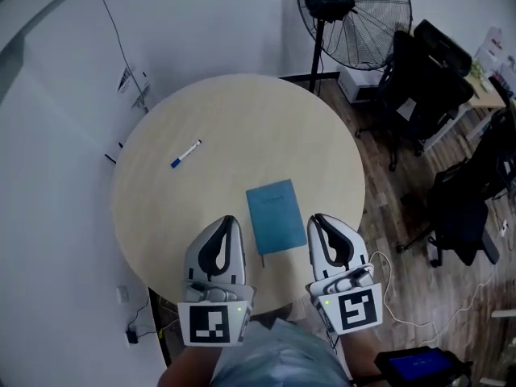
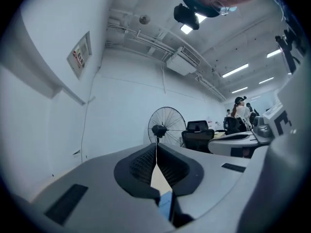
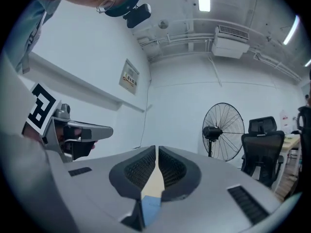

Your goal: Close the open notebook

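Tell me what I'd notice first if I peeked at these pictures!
First comes the blue notebook, lying closed near the front edge of the round table. The left gripper and the right gripper hover on either side of it, both shut and empty. Farther back on the left lies a white marker with a blue end, and a big black fan stands behind the table.

Notebook (image 1: 274, 216) lies on the near half of the round surface (image 1: 242, 111), slightly right of centre. Left gripper (image 1: 230, 221) is just left of it and right gripper (image 1: 316, 218) just right, both above the near edge. Pen (image 1: 185, 153) lies on the surface farther off to the left, well apart from the notebook. Fan (image 1: 352, 14) stands on the floor beyond the far right edge. Chairs (image 1: 427, 75) stand right of the fan.
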`<state>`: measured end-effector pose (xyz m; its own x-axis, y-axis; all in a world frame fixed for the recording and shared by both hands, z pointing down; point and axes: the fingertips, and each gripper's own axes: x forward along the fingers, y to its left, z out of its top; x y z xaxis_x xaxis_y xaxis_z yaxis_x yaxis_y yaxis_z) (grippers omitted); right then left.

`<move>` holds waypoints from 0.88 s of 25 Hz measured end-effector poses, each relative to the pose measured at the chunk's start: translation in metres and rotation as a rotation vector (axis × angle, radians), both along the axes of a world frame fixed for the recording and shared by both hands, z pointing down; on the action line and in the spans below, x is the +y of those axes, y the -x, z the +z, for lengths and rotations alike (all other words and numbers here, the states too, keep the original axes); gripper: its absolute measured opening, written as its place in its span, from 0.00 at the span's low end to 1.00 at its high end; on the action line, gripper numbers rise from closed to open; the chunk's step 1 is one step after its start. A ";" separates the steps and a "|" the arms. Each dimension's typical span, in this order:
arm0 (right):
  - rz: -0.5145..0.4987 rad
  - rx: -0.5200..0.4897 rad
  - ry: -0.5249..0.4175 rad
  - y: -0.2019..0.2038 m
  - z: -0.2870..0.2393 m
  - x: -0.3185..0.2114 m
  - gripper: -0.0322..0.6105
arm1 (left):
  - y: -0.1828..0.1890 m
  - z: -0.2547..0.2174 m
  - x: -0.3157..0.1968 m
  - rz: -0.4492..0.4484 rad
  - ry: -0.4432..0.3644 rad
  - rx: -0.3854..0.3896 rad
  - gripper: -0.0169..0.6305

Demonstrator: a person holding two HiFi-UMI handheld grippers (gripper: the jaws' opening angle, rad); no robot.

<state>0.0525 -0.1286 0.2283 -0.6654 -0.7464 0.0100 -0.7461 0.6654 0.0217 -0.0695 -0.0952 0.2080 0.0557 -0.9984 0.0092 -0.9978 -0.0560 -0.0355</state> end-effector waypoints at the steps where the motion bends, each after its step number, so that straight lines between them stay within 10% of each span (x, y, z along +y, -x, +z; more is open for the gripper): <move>1: -0.006 0.000 -0.001 0.005 -0.002 0.002 0.13 | 0.007 -0.002 0.005 -0.017 -0.005 0.004 0.06; 22: -0.075 -0.014 -0.019 0.033 -0.009 0.008 0.12 | 0.029 -0.008 0.021 -0.081 0.009 -0.008 0.06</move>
<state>0.0191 -0.1204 0.2190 -0.7193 -0.6946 -0.0129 -0.6947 0.7189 0.0246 -0.0989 -0.0745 0.2003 -0.0251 -0.9995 0.0180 -0.9988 0.0243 -0.0434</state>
